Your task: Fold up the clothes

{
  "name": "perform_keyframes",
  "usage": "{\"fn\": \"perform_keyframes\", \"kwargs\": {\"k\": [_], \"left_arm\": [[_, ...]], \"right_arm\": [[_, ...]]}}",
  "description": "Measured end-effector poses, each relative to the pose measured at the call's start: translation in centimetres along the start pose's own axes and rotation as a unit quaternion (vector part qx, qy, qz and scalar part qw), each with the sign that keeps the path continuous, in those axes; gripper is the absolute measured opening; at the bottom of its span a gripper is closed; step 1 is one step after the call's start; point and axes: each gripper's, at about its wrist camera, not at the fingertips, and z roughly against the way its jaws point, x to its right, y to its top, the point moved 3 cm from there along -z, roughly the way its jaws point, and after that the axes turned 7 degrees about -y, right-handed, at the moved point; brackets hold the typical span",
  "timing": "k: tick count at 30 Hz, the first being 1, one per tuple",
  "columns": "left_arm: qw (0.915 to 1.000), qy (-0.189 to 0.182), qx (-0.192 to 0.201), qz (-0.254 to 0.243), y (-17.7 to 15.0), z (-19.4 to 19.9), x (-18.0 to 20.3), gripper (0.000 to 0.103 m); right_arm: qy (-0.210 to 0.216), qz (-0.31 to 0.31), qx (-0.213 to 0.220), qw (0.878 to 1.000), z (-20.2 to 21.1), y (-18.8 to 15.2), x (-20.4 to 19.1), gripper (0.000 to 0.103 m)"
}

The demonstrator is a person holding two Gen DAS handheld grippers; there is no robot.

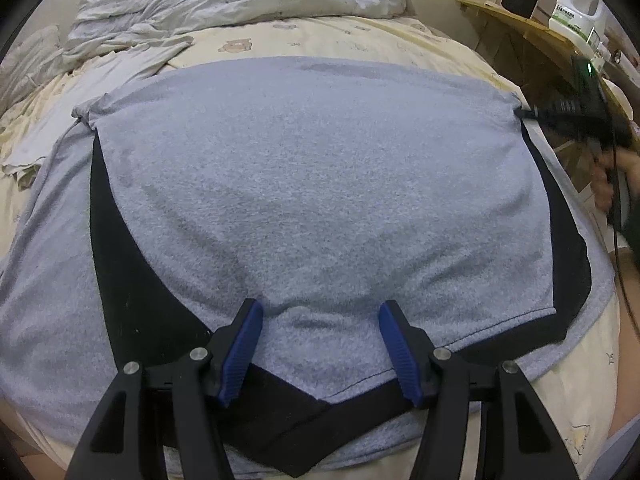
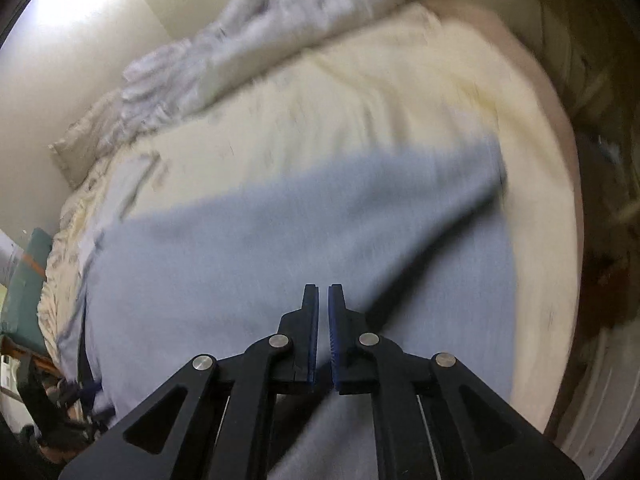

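The grey shirt [image 1: 312,184] lies flat mid-frame for folding. The left gripper [image 1: 320,308] hovers spread, empty; the right gripper [image 2: 323,292] is closed, empty.

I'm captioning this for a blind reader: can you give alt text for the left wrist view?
A grey garment with black panels lies spread on a bed, the open left hand-held gripper hovering over its near edge. At right, the other hand-held gripper meets the garment's far corner.
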Motion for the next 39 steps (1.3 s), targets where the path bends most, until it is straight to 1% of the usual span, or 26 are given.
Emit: {"fn": "perform_keyframes", "kwargs": {"k": [3, 4, 5, 6, 8, 10, 11, 12, 14, 15, 17, 19, 20, 21, 22, 23, 25, 27, 29, 32, 33, 34, 35, 37, 39], "left_arm": [[1.0, -0.001, -0.003, -0.004, 0.0, 0.1, -0.1, 0.062], [1.0, -0.002, -0.004, -0.004, 0.1, 0.1, -0.2, 0.062], [1.0, -0.003, -0.005, -0.004, 0.0, 0.1, -0.2, 0.062], [1.0, -0.002, -0.005, -0.005, -0.2, 0.2, -0.2, 0.062], [1.0, 0.0, -0.005, -0.005, 0.1, -0.2, 0.1, 0.062], [1.0, 0.001, -0.003, -0.005, 0.3, -0.3, 0.3, 0.062], [1.0, 0.001, -0.002, -0.004, 0.3, -0.4, 0.2, 0.063], [1.0, 0.001, -0.002, -0.005, 0.2, -0.5, 0.1, 0.064], [0.9999, 0.005, -0.001, -0.011, 0.6, -0.4, 0.7, 0.066], [0.9999, 0.006, -0.001, -0.013, 0.6, -0.3, 0.7, 0.066], [0.9998, 0.008, 0.0, -0.016, 0.5, -0.2, 0.8, 0.066], [0.9998, 0.006, 0.002, -0.018, 0.5, 0.0, 0.8, 0.066], [0.9998, 0.004, 0.002, -0.018, 0.5, 0.1, 0.8, 0.067], [0.9998, 0.002, 0.002, -0.019, 0.5, 0.2, 0.8, 0.068], [0.9998, -0.002, 0.0, -0.022, 0.7, 0.3, 0.9, 0.068], [0.9996, -0.009, -0.002, -0.025, 1.0, 0.5, 1.0, 0.069], [0.9992, -0.022, -0.007, -0.032, 1.5, 1.0, 1.3, 0.069], [0.9985, -0.033, -0.01, -0.043, 2.6, 1.2, 1.8, 0.069], [0.997, -0.039, -0.008, -0.066, 4.5, 1.3, 3.1, 0.069], [0.9921, -0.053, -0.003, -0.114, 7.1, 1.9, 5.3, 0.069], [0.989, -0.06, -0.007, -0.135, 8.2, 1.5, 6.5, 0.069], [0.9853, -0.068, -0.011, -0.156, 9.3, 1.2, 7.7, 0.069], [0.9806, -0.079, -0.018, -0.178, 10.5, 0.7, 9.0, 0.069], [0.9673, -0.108, -0.04, -0.226, 13.0, -0.6, 11.8, 0.069], [0.9545, -0.122, -0.052, -0.267, 14.5, -1.3, 13.8, 0.069]], "right_arm": [[-0.013, -0.02, 0.025, 0.999, -0.7, 3.7, 0.7, 0.007], [-0.026, -0.027, 0.017, 0.999, -1.8, 4.5, 1.2, 0.007], [-0.048, -0.033, -0.006, 0.998, -3.7, 4.9, 1.5, 0.007], [-0.088, -0.029, -0.038, 0.995, -5.7, 5.0, 2.2, 0.001], [-0.106, -0.003, -0.047, 0.993, -7.2, 4.8, 2.7, 0.0], [-0.126, 0.03, -0.036, 0.991, -7.0, 5.1, 2.0, 0.0], [-0.12, 0.028, -0.031, 0.992, -6.4, 5.1, 1.5, 0.0], [-0.115, 0.025, -0.024, 0.993, -5.8, 5.2, 1.2, 0.004], [-0.089, 0.014, 0.0, 0.996, -3.8, 5.1, 0.8, 0.006], [-0.061, -0.007, 0.017, 0.998, -2.0, 4.7, 0.9, 0.006], [-0.007, -0.046, 0.043, 0.998, 1.3, 3.7, 1.5, 0.006], [0.046, -0.087, 0.074, 0.992, 5.6, 1.5, 2.8, 0.006], [0.064, -0.104, 0.084, 0.989, 7.4, -0.2, 3.3, 0.008], [0.077, -0.111, 0.085, 0.987, 8.7, -1.3, 3.8, 0.011], [0.089, -0.118, 0.086, 0.985, 9.8, -2.4, 4.2, 0.021], [0.1, -0.119, 0.083, 0.984, 10.2, -3.4, 3.9, 0.025], [0.109, -0.116, 0.078, 0.984, 11.1, -5.5, 3.9, 0.029], [0.101, -0.106, 0.074, 0.987, 11.0, -7.3, 3.5, 0.03], [0.074, -0.086, 0.069, 0.991, 11.2, -8.3, 4.0, 0.031], [0.033, -0.037, 0.068, 0.996, 10.2, -8.7, 2.8, 0.04], [0.034, -0.028, 0.063, 0.997, 9.8, -9.0, 2.5, 0.054], [0.034, -0.019, 0.058, 0.998, 9.4, -9.3, 2.2, 0.076], [0.031, -0.009, 0.053, 0.998, 9.1, -9.5, 2.0, 0.083], [0.034, 0.01, 0.056, 0.998, 9.5, -9.9, 1.8, 0.083], [0.06, 0.004, 0.065, 0.996, 10.0, -9.7, 2.1, 0.083]]}}
